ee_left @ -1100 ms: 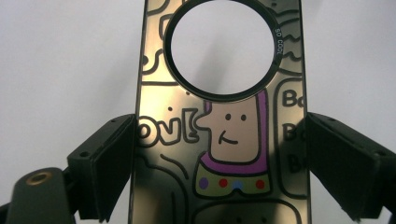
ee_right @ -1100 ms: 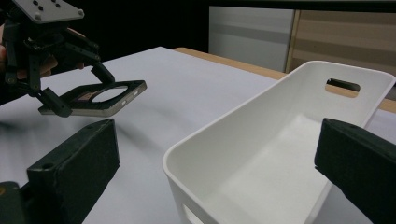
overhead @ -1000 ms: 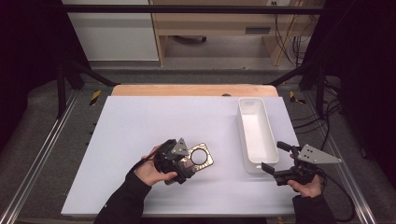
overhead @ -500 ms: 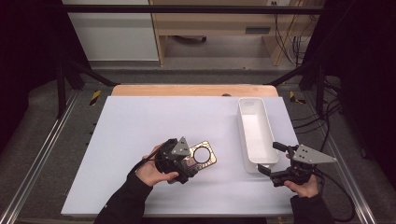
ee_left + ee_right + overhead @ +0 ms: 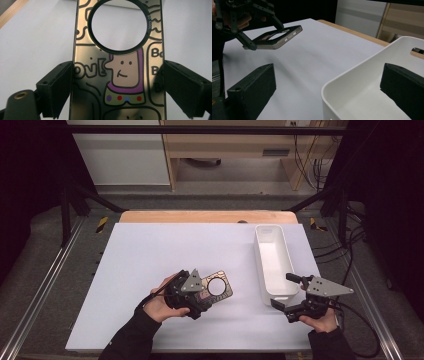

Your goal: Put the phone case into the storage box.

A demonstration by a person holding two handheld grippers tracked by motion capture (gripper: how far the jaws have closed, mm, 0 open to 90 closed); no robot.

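The phone case (image 5: pixel 117 75) is a flat, glossy rectangle with a gold mirror sheen, black cartoon line drawings, a purple-hooded smiling figure with coloured dots on its collar, and a large round black-rimmed cutout near one end. Its edges are dark, with small side buttons visible in the right gripper view (image 5: pixel 277 37). The left claw (image 5: pixel 199 296) grips it by its long sides, holding it above the smooth white tabletop (image 5: pixel 150 250), left of centre. The right claw (image 5: pixel 286 292) is spread open around the near corner of a long white plastic bin (image 5: pixel 272 257) with rounded corners.
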